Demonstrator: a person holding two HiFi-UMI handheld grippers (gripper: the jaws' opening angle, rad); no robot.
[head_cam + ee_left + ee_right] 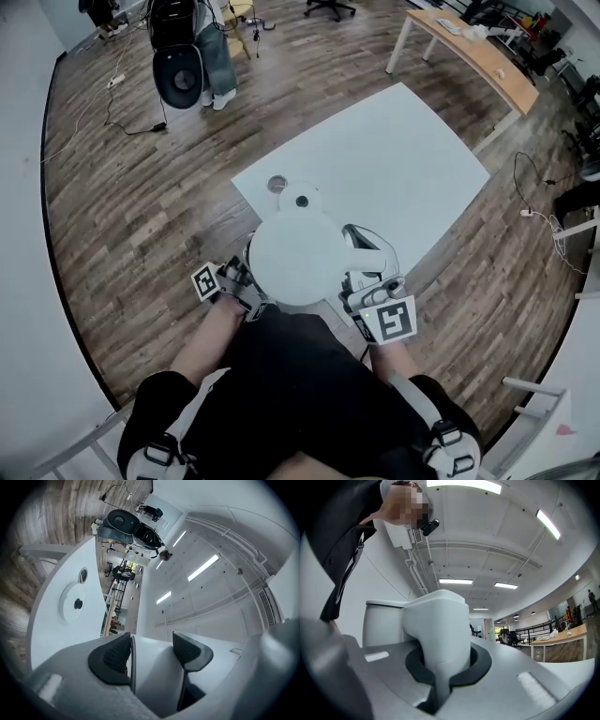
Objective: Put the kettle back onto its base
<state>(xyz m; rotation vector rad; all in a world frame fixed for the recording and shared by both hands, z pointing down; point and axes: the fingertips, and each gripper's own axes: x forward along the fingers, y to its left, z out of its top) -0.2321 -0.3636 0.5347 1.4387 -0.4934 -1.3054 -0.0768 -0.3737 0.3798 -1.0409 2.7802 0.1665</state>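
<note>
Overhead, the white kettle (298, 258) hangs between both tools at the bench's (403, 159) near edge, just near of its round base (301, 200) and not on it. The left hand-held gripper (246, 286) meets its left side and the right hand-held gripper (361, 281) its right.

From the left gripper view, the pads grasp a white kettle wall, with the base farther left.

From the right gripper view, the pads are clenched round the handle (436, 620).

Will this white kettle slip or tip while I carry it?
Likely stiff: the round white kettle shows no dent where gripped. Its smooth handle could slip in the right hand-held gripper. Wide body beside the handle: may tip.
</note>
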